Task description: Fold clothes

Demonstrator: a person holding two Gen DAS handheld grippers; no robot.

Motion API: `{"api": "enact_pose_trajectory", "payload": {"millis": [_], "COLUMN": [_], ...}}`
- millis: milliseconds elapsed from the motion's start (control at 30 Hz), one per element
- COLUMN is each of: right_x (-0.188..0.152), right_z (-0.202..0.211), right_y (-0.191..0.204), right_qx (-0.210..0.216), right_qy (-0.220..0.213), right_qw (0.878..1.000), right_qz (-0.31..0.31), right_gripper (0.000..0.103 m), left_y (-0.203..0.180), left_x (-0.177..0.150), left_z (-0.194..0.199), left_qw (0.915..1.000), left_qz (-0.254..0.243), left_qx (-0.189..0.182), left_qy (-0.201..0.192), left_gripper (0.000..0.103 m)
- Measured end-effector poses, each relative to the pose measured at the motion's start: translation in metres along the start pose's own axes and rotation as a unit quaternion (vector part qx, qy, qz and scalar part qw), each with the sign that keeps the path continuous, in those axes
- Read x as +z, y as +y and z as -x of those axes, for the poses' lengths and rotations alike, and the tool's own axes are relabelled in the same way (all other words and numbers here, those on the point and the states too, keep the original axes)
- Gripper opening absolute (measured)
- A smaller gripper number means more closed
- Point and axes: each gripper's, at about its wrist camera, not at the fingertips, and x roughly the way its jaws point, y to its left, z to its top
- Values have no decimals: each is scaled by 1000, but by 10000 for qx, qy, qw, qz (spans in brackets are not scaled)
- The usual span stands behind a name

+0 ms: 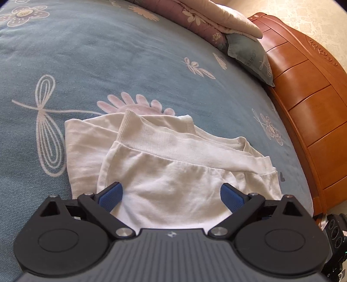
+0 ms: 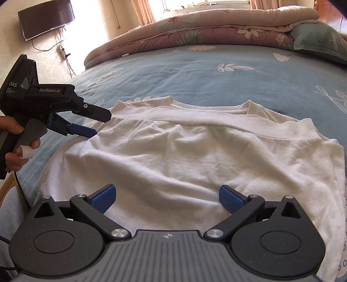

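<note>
Both grippers, left gripper and right gripper, gape wide and empty over the white sweatshirt, which lies near the bed's edge, hem folded up to the collar; further folds may remain.

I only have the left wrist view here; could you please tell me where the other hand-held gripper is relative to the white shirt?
Observer: The right hand-held gripper hovers over the near part of the white shirt, jaws open, nothing between them.
Operator: Thank you. Can you see my left one from there?
Observer: Yes, the left hand-held gripper is at the shirt's left edge, fingers apart and pointing toward the cloth; a hand holds its grip.
Operator: What is beyond the bed on that side?
Observer: A dark screen is mounted on the wall, and a folded quilt lies along the bed's far edge.
</note>
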Motion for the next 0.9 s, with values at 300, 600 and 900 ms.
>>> {"api": "enact_pose_trajectory", "payload": {"millis": [300,600,900], "right_x": [6,12,6], "right_z": [1,-16,-53], "right_y": [29,123,204], "right_qx": [-285,-483,-608], "right_qy": [26,-82,-69], "right_qw": [9961,9567,9139], "right_qz": [834,2871,4014], "right_gripper": [103,103,103], "left_y": [1,5,8], "left_x": [-10,-18,-25], "left_z": [40,65,96], "left_qw": [10000,9997,9992], "left_qz": [-67,-212,-344], "left_qx": [-32,102,-95], "left_qy": [-32,40,-196], "left_gripper": [97,97,97]}}
